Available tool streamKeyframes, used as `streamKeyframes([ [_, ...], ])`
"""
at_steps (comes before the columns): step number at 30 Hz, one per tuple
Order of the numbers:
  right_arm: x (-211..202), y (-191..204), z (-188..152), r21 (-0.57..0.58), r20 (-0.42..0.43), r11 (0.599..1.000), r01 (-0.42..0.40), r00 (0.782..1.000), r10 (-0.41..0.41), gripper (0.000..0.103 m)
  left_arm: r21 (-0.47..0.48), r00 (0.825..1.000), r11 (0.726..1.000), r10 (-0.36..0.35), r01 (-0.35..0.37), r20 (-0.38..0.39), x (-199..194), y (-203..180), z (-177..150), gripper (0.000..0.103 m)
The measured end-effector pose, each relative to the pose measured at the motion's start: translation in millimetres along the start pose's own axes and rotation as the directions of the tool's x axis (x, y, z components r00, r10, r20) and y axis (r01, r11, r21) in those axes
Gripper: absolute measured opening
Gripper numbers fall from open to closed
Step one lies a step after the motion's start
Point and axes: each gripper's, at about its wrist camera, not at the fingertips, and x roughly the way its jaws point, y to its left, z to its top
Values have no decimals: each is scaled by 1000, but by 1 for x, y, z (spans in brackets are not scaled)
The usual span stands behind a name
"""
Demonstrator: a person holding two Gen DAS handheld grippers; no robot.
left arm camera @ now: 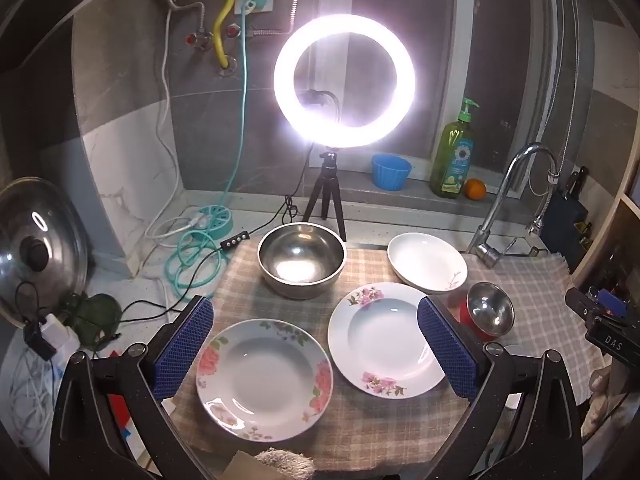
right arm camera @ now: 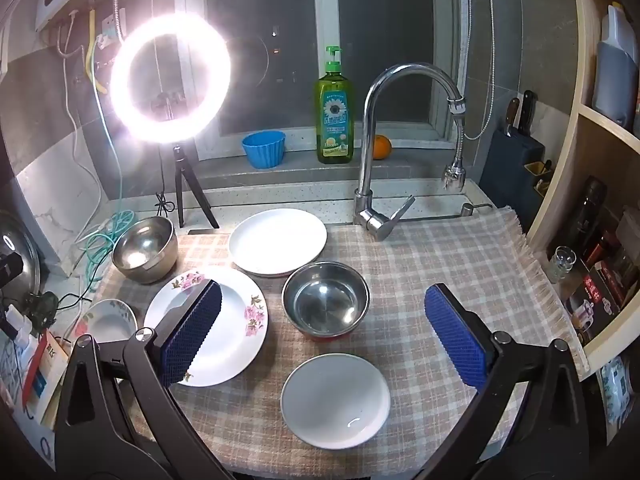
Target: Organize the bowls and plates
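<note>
Dishes lie on a checked cloth (left arm camera: 360, 432). In the left wrist view: a rose-rimmed plate (left arm camera: 265, 374) in front, a pink-flower plate (left arm camera: 386, 340) to its right, a white plate (left arm camera: 427, 262) behind, a large steel bowl (left arm camera: 301, 259) and a small steel bowl with a red outside (left arm camera: 489, 315). My left gripper (left arm camera: 314, 344) is open and empty above the two flowered plates. In the right wrist view: a small white plate (right arm camera: 335, 400) in front, the small steel bowl (right arm camera: 326, 299), the pink-flower plate (right arm camera: 236, 324), the white plate (right arm camera: 278, 241), the large bowl (right arm camera: 145, 249). My right gripper (right arm camera: 322, 330) is open and empty.
A lit ring light on a tripod (left arm camera: 344, 80) stands behind the dishes. A faucet (right arm camera: 384, 152) rises at the back right. A soap bottle (right arm camera: 335, 112), a blue cup (right arm camera: 264, 149) and an orange (right arm camera: 382, 147) sit on the sill. A pot lid (left arm camera: 36, 248) and cables (left arm camera: 192, 256) lie to the left.
</note>
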Motion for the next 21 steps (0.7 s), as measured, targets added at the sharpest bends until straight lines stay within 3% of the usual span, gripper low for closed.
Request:
streamKeyframes([
  [5,4,1,8,-4,10,1000,-10,1000,10,103,-27,1000,1000,-11,11,6,4,11,5,102],
  [8,9,-1,5,2,21,1000,-23,1000,23,103,2,999,1000,28,-28,29,0,0,6,102],
  [21,12,3,9,-7,12,1000,-27,1000,27,103,8,999,999,31,-32,30,9,-6,5,102],
])
